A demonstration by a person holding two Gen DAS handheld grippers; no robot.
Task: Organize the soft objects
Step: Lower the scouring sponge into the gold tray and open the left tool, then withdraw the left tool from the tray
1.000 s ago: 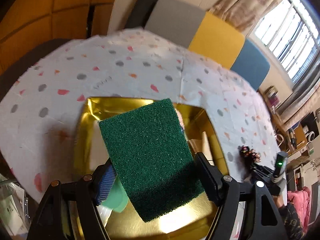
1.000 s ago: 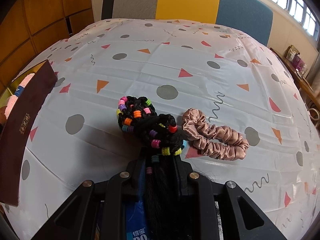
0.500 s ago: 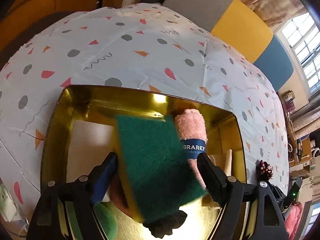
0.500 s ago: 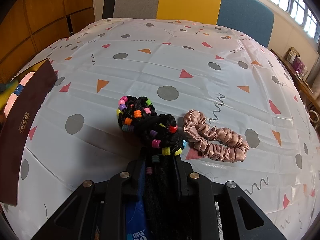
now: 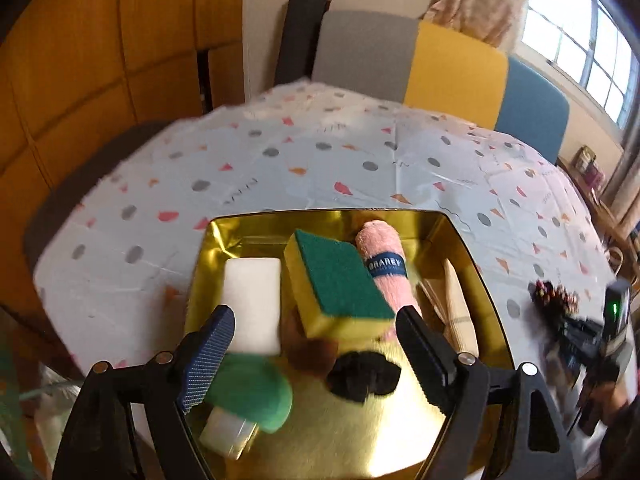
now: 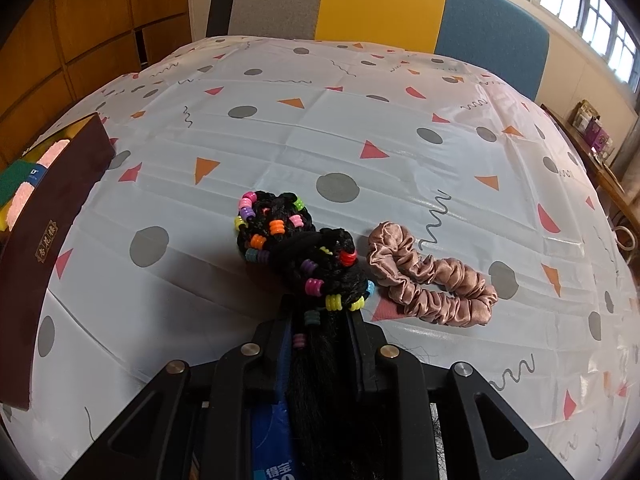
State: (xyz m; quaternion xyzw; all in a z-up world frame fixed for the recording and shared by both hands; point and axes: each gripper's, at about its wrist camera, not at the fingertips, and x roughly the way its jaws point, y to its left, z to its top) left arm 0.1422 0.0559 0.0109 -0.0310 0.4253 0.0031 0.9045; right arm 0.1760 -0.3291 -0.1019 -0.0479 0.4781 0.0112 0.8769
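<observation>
In the left wrist view my left gripper (image 5: 316, 344) is open and empty above a gold box (image 5: 472, 264). In the box lie a green-and-yellow sponge (image 5: 338, 284), a rolled pink towel (image 5: 386, 268), a white block (image 5: 252, 304), a green pad (image 5: 256, 394) and a black scrunchie (image 5: 362, 374). In the right wrist view my right gripper (image 6: 322, 312) is shut on a black braided hairpiece with coloured beads (image 6: 296, 244), which rests on the tablecloth. A pink satin scrunchie (image 6: 432, 280) lies just right of it.
The box's dark red outer wall (image 6: 44, 236) stands at the left of the right wrist view. The table (image 6: 340, 128) has a white patterned cloth. Chairs in grey, yellow and blue (image 6: 380, 4) line the far edge. The right gripper shows at the right of the left wrist view (image 5: 588, 340).
My left gripper opened and let the green-and-yellow sponge drop into the gold box, then drew back and up. The right gripper and hairpiece have not moved.
</observation>
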